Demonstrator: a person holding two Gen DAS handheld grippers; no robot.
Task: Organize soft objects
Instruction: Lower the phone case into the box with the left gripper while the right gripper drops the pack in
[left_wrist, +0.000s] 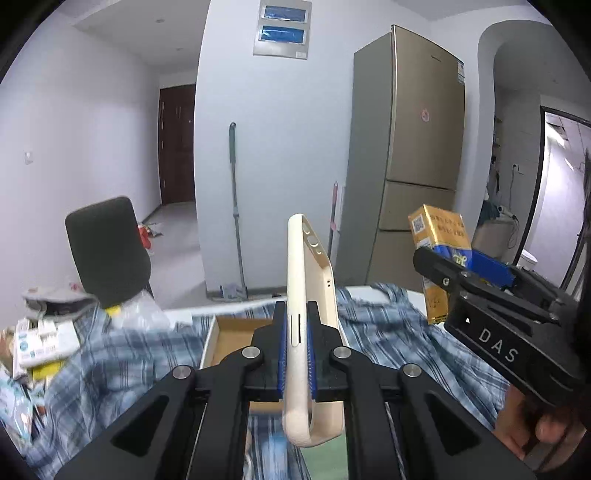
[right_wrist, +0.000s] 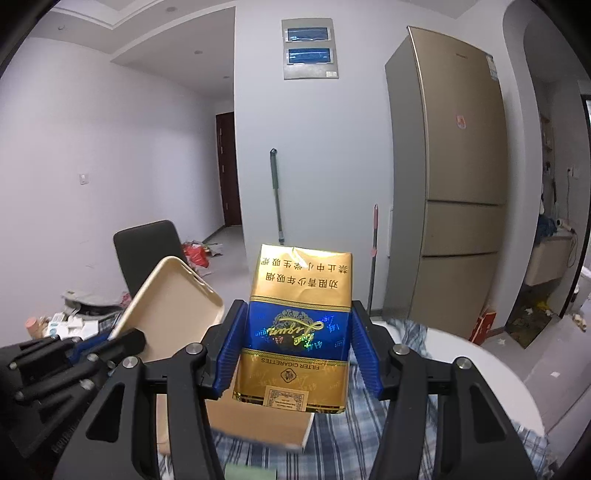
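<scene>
- Left wrist view: my left tool (left_wrist: 295, 328) is clamped on a cream phone case (left_wrist: 312, 295), its blue pads pressing the two sides of the case's thin edge. The case stands upright between the fingers, camera cutouts at the top, its soft rim curling under near the camera.
- Below and ahead of the left tool lies an open cardboard box (left_wrist: 229, 332) on a blue plaid cloth (left_wrist: 388, 325) spread over the white table (left_wrist: 192, 314).
- To the right of the left tool, my right tool (left_wrist: 476, 273) holds a gold-and-blue cigarette pack (left_wrist: 439, 236) raised above the cloth; a hand (left_wrist: 532, 424) grips its handle.
- Left of the tool, a heap of small packets (left_wrist: 40, 343) sits on the cloth, with a dark chair (left_wrist: 107, 247) behind.
- Right wrist view: my right tool (right_wrist: 295, 343) grips the cigarette pack (right_wrist: 295, 328) by its sides, blue fingers against the blue band. The pack is upside down, its print inverted, the foil wrap slightly creased at the top.
- To the left of the right tool, the phone case (right_wrist: 173, 310) shows its hollow inner face, tilted, held in the left tool (right_wrist: 110, 347).
- Under the right tool, the cardboard box (right_wrist: 258, 424) rests on the plaid cloth (right_wrist: 369, 424).
</scene>
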